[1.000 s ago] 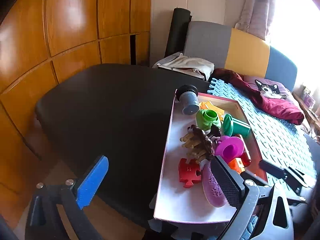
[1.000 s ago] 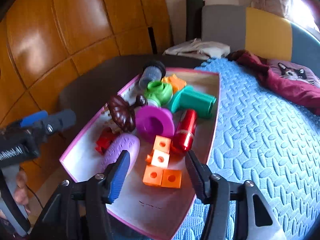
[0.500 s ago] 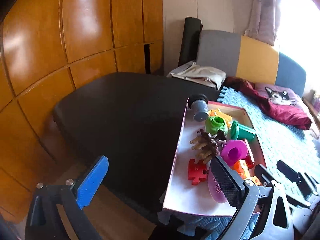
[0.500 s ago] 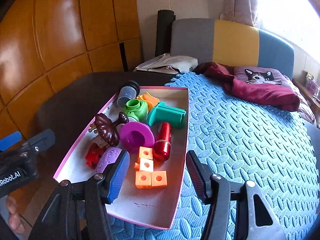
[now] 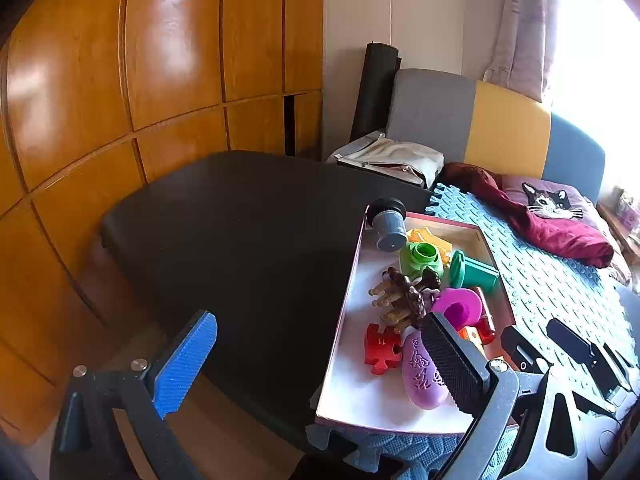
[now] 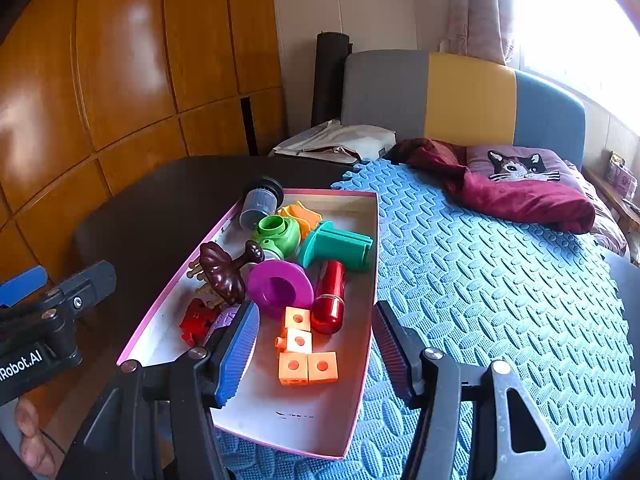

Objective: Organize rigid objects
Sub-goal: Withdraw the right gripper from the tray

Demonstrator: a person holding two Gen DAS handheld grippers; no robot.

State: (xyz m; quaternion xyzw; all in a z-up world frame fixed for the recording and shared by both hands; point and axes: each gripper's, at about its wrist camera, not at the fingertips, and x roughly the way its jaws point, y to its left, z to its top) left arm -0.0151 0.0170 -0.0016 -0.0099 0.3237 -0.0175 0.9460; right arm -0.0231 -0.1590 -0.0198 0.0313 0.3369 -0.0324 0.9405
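Fingers of both grippers parted and empty above the toy tray
Left gripper (image 5: 316,364) and right gripper (image 6: 316,344) hover; toys lie piled in the pink-rimmed tray (image 6: 168,300) on the blue foam mat (image 6: 480,280), grouped for sorting

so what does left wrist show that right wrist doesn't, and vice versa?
Only left wrist: the whole purple oval toy, and the right gripper from the side.

Only right wrist: the full orange cube cluster, a hand holding the left gripper.

Both: pink-rimmed box, grey cup, teal cylinder, blue foam mat.
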